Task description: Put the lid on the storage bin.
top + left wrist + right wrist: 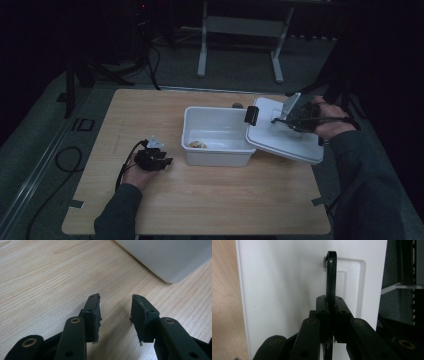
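Note:
A white bin [217,136] stands near the table's middle with a small brownish object [197,144] on its floor. Its white lid [284,133] leans on the bin's right rim, tilted down to the right. My right gripper [291,119] is shut on the lid's black handle [331,275], which rises edge-on between the jaws [331,306] in the right gripper view. My left gripper [161,159] rests low over the table left of the bin, open and holding nothing; in the left gripper view [116,315] bare wood shows between its jaws and the bin's corner [172,260] lies ahead.
The wooden table [200,200] has bare room at the front and left. A small dark object [237,105] sits just behind the bin. A black latch [250,115] hangs at the lid's left edge. Beyond the table stand a metal frame [240,30] and cables on the floor.

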The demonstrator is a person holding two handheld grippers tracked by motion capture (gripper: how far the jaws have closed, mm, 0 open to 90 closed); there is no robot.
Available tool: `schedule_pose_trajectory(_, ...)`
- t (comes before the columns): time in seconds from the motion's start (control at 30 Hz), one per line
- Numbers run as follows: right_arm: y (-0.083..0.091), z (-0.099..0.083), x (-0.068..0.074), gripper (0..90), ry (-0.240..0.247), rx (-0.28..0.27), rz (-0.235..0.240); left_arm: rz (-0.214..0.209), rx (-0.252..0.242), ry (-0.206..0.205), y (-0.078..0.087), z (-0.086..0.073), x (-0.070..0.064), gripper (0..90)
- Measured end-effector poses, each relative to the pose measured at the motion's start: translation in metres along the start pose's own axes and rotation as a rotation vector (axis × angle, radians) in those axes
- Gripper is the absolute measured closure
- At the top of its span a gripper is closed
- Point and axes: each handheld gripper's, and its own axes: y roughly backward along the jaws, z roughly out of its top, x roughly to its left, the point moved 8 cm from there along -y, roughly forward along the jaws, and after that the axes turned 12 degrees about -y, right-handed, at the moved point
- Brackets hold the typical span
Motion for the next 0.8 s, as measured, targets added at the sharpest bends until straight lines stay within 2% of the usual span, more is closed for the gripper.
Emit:
schedule_pose_trajectory(0.67, -0.001, 0.021, 0.006, 84.5, 0.03, -0.027, 0.018, 0.0, -0.004, 0.004, 0.0, 0.0, 0.0, 59.4)
schedule_pose_trajectory(0.8, -0.004, 0.03, 0.01, 84.5, 0.043, -0.034, 0.027, -0.003, -0.004, 0.003, 0.0, 0.0, 0.0, 59.4)
